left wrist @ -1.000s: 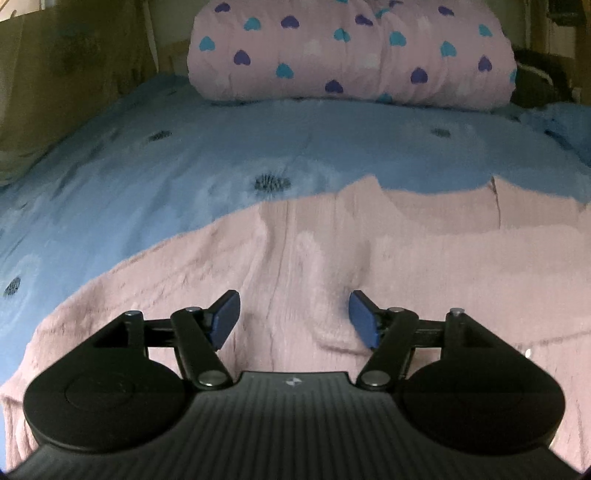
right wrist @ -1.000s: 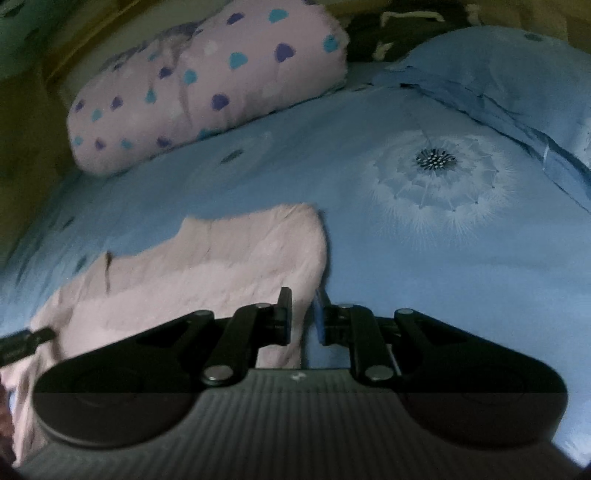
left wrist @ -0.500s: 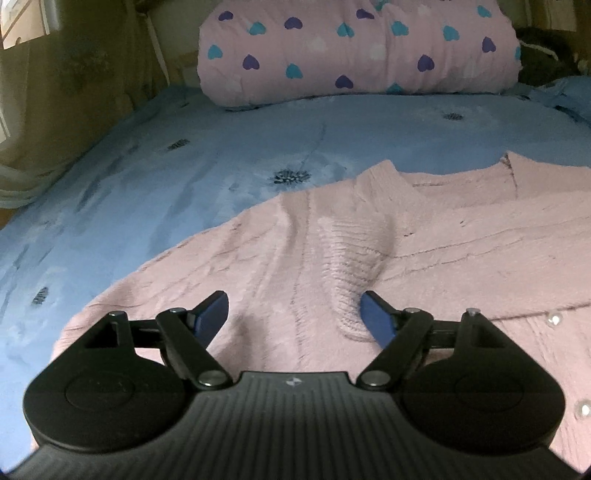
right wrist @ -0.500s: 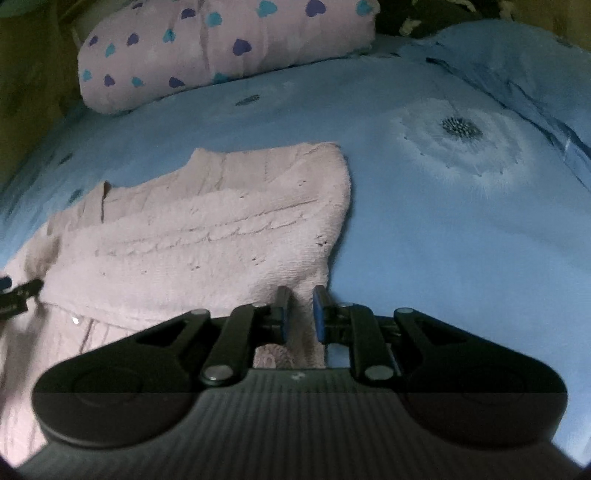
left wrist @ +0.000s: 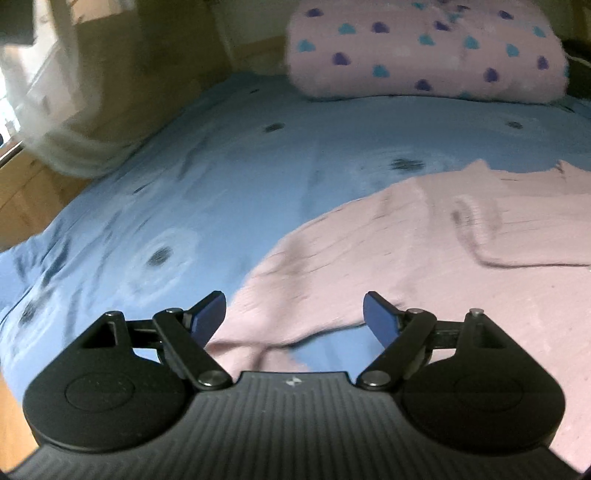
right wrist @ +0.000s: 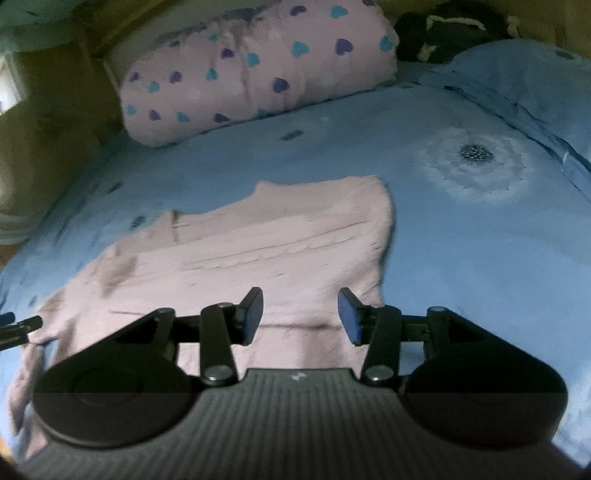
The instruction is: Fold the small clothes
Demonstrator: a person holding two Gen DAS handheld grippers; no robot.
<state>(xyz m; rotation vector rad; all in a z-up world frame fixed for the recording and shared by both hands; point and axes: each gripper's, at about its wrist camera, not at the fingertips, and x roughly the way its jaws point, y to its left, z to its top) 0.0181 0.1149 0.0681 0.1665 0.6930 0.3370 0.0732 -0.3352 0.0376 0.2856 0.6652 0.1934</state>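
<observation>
A pink knitted cardigan (left wrist: 406,258) lies spread flat on the blue flowered bed sheet (left wrist: 221,177), with a sleeve folded across its front. My left gripper (left wrist: 293,299) hovers over the cardigan's left edge. Its jaws are wide and still opening, with nothing between the blue pads. In the right wrist view the same cardigan (right wrist: 277,240) fills the middle. My right gripper (right wrist: 300,295) is above its near right part, jaws opening and free of the cloth. The left gripper's fingertip (right wrist: 18,326) shows at that view's left edge.
A rolled pink blanket with hearts (left wrist: 424,48) lies across the far end of the bed. A blue pillow (right wrist: 535,92) and a dark bundle (right wrist: 443,33) are at the far right. A pale curtain (left wrist: 66,122) and wooden floor (left wrist: 22,192) border the bed's left side.
The right gripper, nearly shut at the cardigan's near right edge, has opened and drawn back. The left gripper has slid left to the cardigan's edge and widened slightly.
</observation>
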